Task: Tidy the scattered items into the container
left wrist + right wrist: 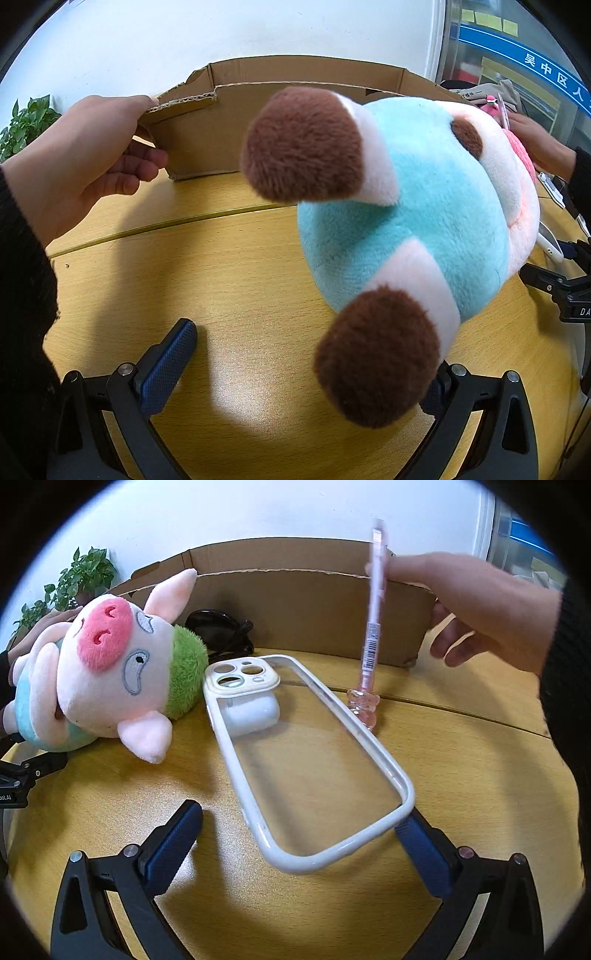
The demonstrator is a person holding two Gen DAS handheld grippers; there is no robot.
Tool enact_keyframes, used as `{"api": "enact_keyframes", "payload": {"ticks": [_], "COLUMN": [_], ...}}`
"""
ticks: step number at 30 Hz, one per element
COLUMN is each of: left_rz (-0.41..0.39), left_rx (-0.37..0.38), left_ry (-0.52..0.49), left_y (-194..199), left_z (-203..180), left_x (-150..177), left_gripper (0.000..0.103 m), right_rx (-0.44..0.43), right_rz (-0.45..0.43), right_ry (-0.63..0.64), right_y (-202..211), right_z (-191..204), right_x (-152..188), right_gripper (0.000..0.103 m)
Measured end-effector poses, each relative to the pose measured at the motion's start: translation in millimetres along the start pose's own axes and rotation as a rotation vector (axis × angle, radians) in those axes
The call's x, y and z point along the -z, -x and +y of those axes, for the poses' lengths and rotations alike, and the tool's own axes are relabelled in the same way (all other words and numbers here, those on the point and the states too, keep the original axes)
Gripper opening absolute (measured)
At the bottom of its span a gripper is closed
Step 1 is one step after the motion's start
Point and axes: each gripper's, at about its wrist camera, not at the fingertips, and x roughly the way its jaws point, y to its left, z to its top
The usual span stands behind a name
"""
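On the yellow wooden table (461, 775), seen from the right wrist camera, a pig plush toy (107, 675) lies on its side at the far left, pink snout up, with a green collar. Just right of it sit dark sunglasses (221, 631), close against the wall of the cardboard box (295, 609). Next comes a clear phone case (306, 760) with a white rim, lying flat, its camera end resting over a small white earbud case (255, 714). Further right, a bare hand (487, 609) reaches over the box's front corner, and a pink pen (373, 627) stands nearly upright in front of it; whether the hand actually holds the pen cannot be told. The right gripper (299, 834) is spread wide, gripping nothing, with the near end of the phone case lying between its blue pads.

From the left wrist camera, another bare hand (88, 155) clasps the box's torn left corner. The left gripper (306, 365) is likewise spread wide, the plush's brown foot lying over its right finger.
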Motion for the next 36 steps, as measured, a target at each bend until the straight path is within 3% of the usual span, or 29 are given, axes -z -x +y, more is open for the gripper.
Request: {"api": "enact_keyframes", "payload": {"ticks": [36], "left_rz": [0.0], "left_rx": [-0.001], "left_ry": [0.002], "left_y": [0.4], "left_z": [-0.8], "left_x": [0.2], "left_gripper": [0.103], "right_rx": [0.035], "right_rz": [0.0], "right_ry": [-0.048], "right_y": [0.9], "right_z": [-2.2], "right_x": [8.3], "right_gripper": [0.103]}}
